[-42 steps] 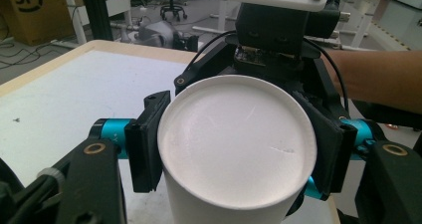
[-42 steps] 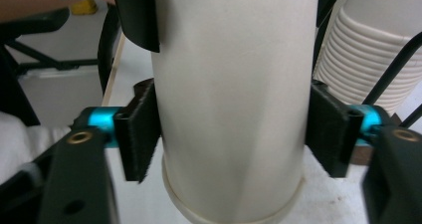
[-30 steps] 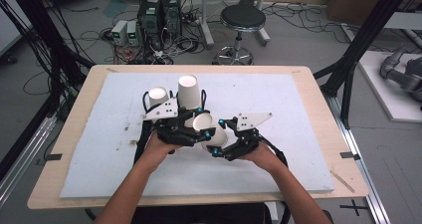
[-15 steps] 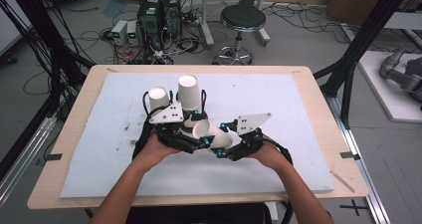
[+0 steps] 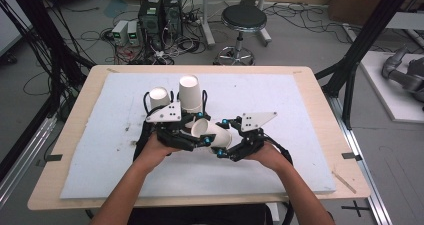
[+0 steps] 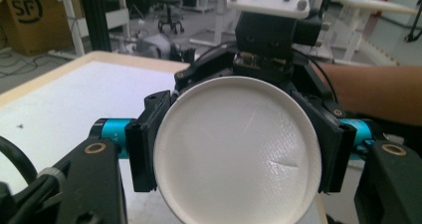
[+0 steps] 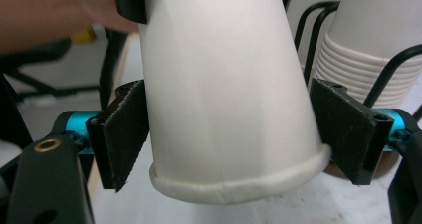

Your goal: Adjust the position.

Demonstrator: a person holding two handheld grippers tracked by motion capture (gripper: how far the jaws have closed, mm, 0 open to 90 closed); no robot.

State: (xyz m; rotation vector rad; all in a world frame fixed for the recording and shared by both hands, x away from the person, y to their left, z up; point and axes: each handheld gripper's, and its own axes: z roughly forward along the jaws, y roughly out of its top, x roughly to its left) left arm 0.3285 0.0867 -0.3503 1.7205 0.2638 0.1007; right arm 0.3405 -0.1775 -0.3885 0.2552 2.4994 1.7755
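A white paper cup [image 5: 212, 133] lies on its side in the air between both grippers, over the middle of the white mat [image 5: 300, 105]. My left gripper [image 5: 200, 130] holds its base end; in the left gripper view the round base [image 6: 234, 154] sits between the pads [image 6: 144, 149], and the jaws have just been closing on it. My right gripper [image 5: 222, 136] is at the rim end. In the right gripper view the cup [image 7: 224, 94] sits with its rolled rim between pads [image 7: 122, 139] that touch it; these jaws have just been opening slightly.
Two stacks of upside-down white cups [image 5: 159, 97] [image 5: 190, 92] stand in black wire holders just behind the grippers; one stack [image 7: 368, 50] is close to the right gripper's right jaw. Beyond the table's far edge [image 5: 210, 69] are a stool [image 5: 244, 20] and computers [image 5: 155, 10].
The cup, first tilted up in the left gripper, has tipped down and moved right, and now lies between both grippers. The right gripper has closed in around its rim end.
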